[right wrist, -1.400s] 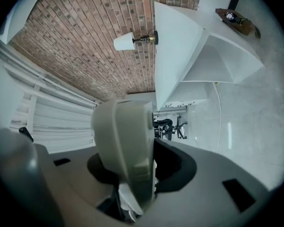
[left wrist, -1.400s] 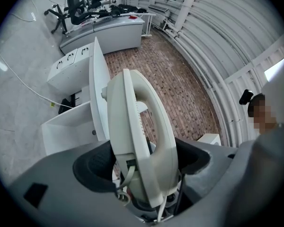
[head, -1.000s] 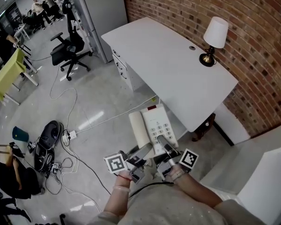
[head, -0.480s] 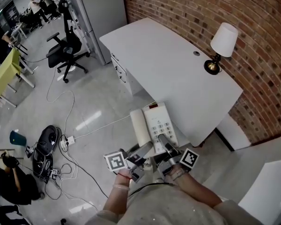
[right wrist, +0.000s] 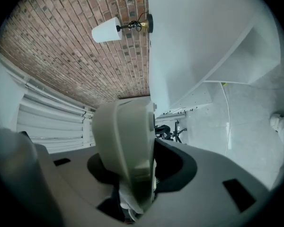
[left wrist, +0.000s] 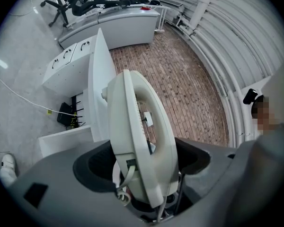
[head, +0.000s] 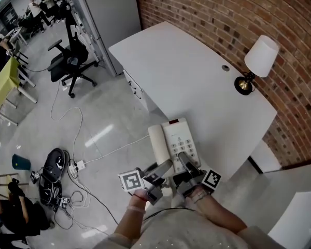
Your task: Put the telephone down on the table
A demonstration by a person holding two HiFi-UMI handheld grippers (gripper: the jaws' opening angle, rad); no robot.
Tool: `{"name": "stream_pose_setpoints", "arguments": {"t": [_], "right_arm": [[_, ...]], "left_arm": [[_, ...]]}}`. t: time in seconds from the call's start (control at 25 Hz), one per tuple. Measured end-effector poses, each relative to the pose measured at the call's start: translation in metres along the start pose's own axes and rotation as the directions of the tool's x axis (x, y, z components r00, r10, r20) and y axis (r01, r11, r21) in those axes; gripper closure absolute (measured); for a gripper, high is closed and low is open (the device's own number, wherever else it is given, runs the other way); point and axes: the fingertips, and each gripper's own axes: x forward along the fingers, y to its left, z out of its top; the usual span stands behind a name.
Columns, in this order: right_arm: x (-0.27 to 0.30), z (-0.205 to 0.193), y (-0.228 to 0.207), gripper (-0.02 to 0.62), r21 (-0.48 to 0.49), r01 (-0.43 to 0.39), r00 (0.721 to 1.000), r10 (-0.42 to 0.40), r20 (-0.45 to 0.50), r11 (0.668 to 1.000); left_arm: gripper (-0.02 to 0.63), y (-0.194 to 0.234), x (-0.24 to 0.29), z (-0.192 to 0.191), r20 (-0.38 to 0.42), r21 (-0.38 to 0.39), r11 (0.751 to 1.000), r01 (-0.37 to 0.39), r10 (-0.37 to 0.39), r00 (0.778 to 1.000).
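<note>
Both claws are clenched on the telephone (head: 175,141). Left claw (head: 163,169) has the handset side and right claw (head: 184,164) has the keypad side, both gripping at the near end of the body. Each gripper view shows the phone edge-on, filling the gap between the jaws with the pads against it.

The phone is off the worktop (head: 186,77), carried in front of the person. In the head view it sits right at the worktop's near edge, partly over the floor (head: 103,113). Can't tell its height above the surface. The handset (head: 157,144) is seated in its cradle on the left, and the keypad faces up. The coiled cord (left wrist: 120,198) bunches at the base of the left claw.

Surroundings:
- Worktop is white, with a lamp (head: 260,60) with a white shade at the far right, close to the brick wall (head: 223,14).
- Drawer unit (head: 135,84) sits under the worktop's left end.
- Black office chair (head: 67,61) stands well apart on the left.
- Cables and a power strip (head: 75,166) lie on the floor.
</note>
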Motion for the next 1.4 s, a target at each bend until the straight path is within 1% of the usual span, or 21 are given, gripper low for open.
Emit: {"name": "stream_pose_setpoints", "arguments": {"t": [0.16,0.28,0.44,0.6,0.76,0.96,1.08,1.4], "right_arm": [[0.026,0.011,-0.006,0.426,0.019,0.015,1.0,-0.016,0.027,1.0],[0.046,0.021,-0.009,0.426,0.033,0.013,0.998,-0.015,0.055,0.999],[0.067,0.03,-0.014,0.426,0.039,0.028,0.996,-0.031,0.081,0.999],[0.086,0.044,-0.018,0.426,0.019,0.043,0.996,-0.044,0.075,0.999],[0.093,0.052,-0.026,0.426,0.022,0.07,0.995,-0.071,0.075,0.997],[0.11,0.07,-0.036,0.426,0.045,0.093,0.991,-0.096,0.091,0.995],[0.129,0.083,-0.034,0.426,0.045,0.095,0.991,-0.098,0.087,0.995],[0.173,0.122,-0.031,0.428,0.031,0.104,0.993,-0.106,0.057,0.994]], "left_arm": [[0.233,0.013,0.012,0.025,-0.026,-0.023,1.0,-0.008,0.008,1.0],[0.233,0.021,0.023,0.046,-0.061,-0.013,1.0,-0.006,0.005,0.998],[0.233,0.028,0.035,0.067,-0.083,-0.016,1.0,0.026,-0.028,0.996],[0.233,0.041,0.046,0.084,-0.095,-0.03,1.0,0.009,-0.011,0.995],[0.233,0.051,0.052,0.089,-0.099,-0.062,0.998,-0.011,0.005,0.995],[0.233,0.062,0.072,0.107,-0.108,-0.061,0.998,-0.001,-0.005,0.994],[0.232,0.067,0.086,0.122,-0.116,-0.088,0.996,-0.005,-0.005,0.993],[0.232,0.077,0.124,0.162,-0.119,-0.074,0.997,0.011,-0.02,0.993]]}}
